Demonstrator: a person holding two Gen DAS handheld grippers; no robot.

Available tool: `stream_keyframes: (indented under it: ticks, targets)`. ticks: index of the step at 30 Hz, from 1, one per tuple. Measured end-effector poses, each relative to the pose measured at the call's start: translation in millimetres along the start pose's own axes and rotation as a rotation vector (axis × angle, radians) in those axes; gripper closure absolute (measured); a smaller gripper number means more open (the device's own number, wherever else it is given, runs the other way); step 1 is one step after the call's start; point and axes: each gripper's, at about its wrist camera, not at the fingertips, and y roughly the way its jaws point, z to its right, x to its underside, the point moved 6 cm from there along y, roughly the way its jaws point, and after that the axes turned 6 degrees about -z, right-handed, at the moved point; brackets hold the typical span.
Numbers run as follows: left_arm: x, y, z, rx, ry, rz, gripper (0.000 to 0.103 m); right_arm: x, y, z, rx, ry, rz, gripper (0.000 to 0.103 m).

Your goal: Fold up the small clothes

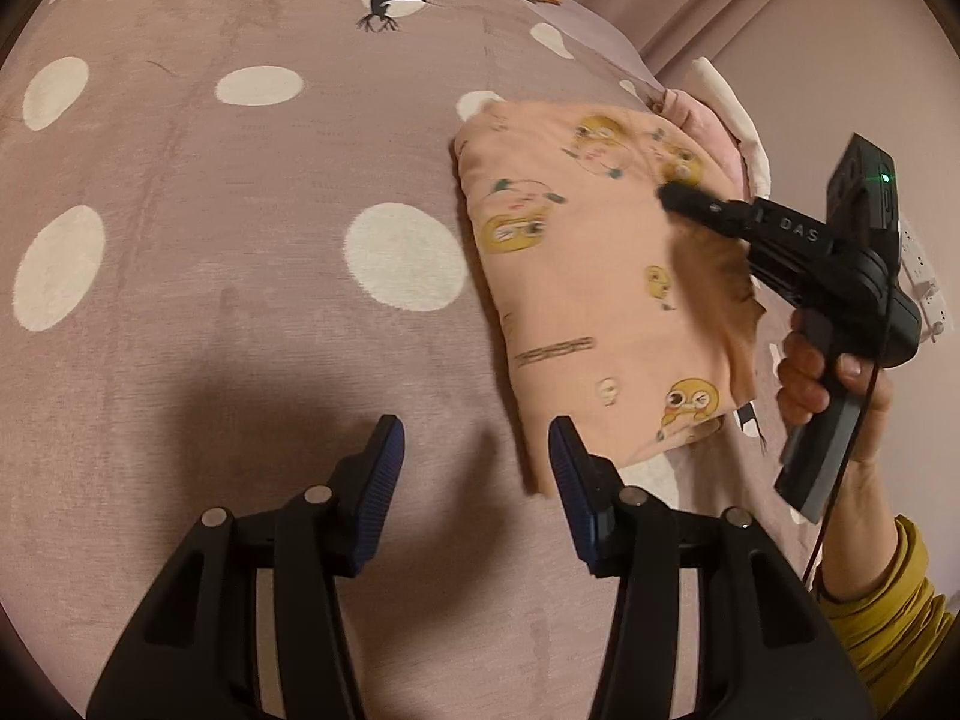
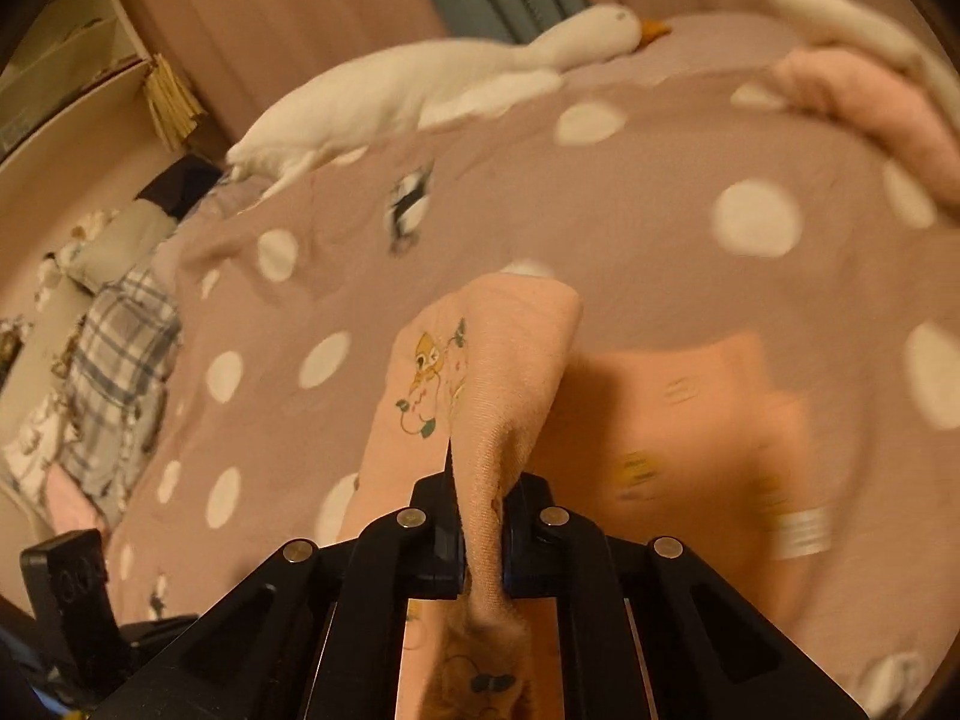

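- Step in hand, as I judge it: a fold of the peach-pink cotton garment printed with yellow cartoon faces (image 1: 600,300) is under way, one edge gathered and lifted for carrying across the rest.
- The garment lies on the dusty-pink bedspread with large white dots (image 1: 240,210), toward its right side in the left wrist view, already doubled into a rough rectangle.
- The right claw (image 2: 483,546) is clamped on a bunched ridge of that garment; the cloth rises between the pads and drapes forward over them.
- In the left wrist view the right claw's tip sits over the far part of the garment, with a hand (image 1: 828,372) around its grey grip and a mustard-yellow sleeve (image 1: 888,612) behind.
- The left claw (image 1: 474,456) stands apart with nothing between its blue ribbed pads (image 1: 381,468); it hangs above the bedspread, just beside the garment's near corner.
- Next move, as I judge it: carry the pinched edge over to meet the opposite edge, while the left claw pins or catches the near corner so the layers do not slide.
- Count: one printed garment being folded; two claws; one long white plush goose with an orange beak (image 2: 432,90) at the far edge of the bed.
- Also one pale pink and white bundle of cloth (image 2: 870,102) beyond the garment; whether that is one piece or several I cannot tell.
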Motion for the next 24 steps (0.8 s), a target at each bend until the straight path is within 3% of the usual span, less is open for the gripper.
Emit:
stream_keyframes:
  ticks: [5, 9, 12, 15, 17, 19, 22, 24]
  targets:
    - [-7, 13, 14, 0.011, 0.019, -0.019, 0.053, 11, 0, 40, 0.032, 0.068, -0.032, 0.094]
    - [-16, 24, 27, 0.01, 0.042, -0.031, 0.053, 23, 17, 64, 0.151, 0.088, -0.063, 0.094]
    - [-22, 29, 39, 0.011, 0.072, -0.032, 0.053, 28, 20, 79, 0.099, 0.153, -0.075, 0.087]
    - [-29, 34, 51, 0.01, 0.107, -0.026, 0.053, 25, 0, 87, 0.101, 0.167, -0.011, 0.086]
    - [-35, 38, 59, 0.012, 0.128, -0.014, 0.053, 24, -20, 87, 0.122, 0.143, 0.044, 0.086]
    - [-44, 43, 66, 0.01, 0.148, 0.001, 0.054, 26, -35, 74, 0.077, 0.106, 0.073, 0.086]
    - [-56, 55, 74, -0.002, 0.165, 0.015, 0.057, 42, -51, 45, -0.012, 0.002, 0.073, 0.086]
    - [-63, 64, 77, -0.019, 0.173, 0.028, 0.064, 55, -51, 33, -0.032, -0.055, 0.049, 0.087]
